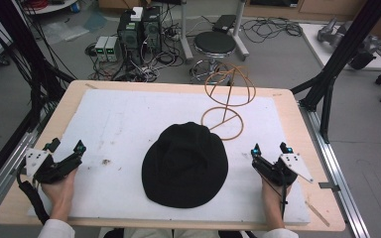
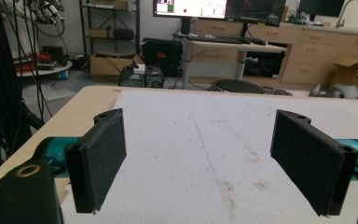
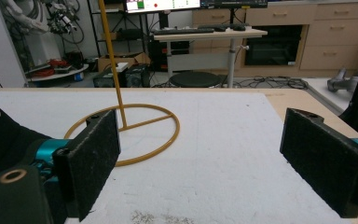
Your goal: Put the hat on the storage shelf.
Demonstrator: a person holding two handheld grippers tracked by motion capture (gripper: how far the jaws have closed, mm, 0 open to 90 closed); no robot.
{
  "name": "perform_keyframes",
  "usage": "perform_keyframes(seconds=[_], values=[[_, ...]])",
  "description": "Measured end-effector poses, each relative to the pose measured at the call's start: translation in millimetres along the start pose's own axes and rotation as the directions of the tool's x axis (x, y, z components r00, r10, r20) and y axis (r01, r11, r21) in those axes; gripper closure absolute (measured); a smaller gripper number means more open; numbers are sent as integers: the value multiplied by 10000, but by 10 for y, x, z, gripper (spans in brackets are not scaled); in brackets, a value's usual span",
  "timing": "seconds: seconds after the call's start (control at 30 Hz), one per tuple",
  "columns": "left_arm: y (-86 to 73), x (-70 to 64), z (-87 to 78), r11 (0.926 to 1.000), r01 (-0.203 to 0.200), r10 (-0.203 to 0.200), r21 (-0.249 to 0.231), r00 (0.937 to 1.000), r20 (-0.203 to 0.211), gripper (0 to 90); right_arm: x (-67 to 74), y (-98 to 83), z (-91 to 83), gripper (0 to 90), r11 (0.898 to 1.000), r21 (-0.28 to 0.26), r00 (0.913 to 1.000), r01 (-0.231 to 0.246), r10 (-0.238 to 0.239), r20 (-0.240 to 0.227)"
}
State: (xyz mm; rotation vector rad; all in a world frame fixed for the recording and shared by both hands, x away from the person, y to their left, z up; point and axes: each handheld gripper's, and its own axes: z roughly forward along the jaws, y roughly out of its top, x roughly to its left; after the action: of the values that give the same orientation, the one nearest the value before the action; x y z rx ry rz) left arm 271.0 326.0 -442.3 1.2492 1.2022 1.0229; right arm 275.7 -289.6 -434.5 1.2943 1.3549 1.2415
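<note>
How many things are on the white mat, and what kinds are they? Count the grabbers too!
Black hat: 1
Gold wire hat stand: 1
Hand-held grippers: 2, the left hand-held gripper and the right hand-held gripper, both open and empty
Total: 4

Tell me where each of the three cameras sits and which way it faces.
High view: above the near edge, looking down on the black hat, wire stand, both hands.
Left gripper view: on the left gripper, facing across the white mat; open jaws.
Right gripper view: on the right gripper, facing the stand's ring; open jaws.
Shared: the mat, the stand.
</note>
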Motion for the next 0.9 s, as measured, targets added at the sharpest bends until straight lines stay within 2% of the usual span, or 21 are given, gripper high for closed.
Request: perform_keyframes(seconds=[0.17,0.23,0.33,0.8,0.9], values=[[-3,11,-5,9999,136,-136,-38,9999,24,188,1,1,-13,113,9999,30,9999,-125,125,-34],[-7,6,10,9998,205,-205,-29,9997,141,188,-12,0,-20,114,9999,52,9999,-111,111,-17],[-11,4,22,9991,423,-420,-53,9984,385,198,-29,-4,-25,113,9993,124,9993,-341,343,-118],[-12,33,3,9993,368,-368,-72,9993,81,199,-33,-1,-33,113,9990,144,9989,-433,436,-197],[-3,22,-8,10000,58,-58,-22,10000,5,197,-32,13,-49,113,9986,-43,9982,-530,528,-276]])
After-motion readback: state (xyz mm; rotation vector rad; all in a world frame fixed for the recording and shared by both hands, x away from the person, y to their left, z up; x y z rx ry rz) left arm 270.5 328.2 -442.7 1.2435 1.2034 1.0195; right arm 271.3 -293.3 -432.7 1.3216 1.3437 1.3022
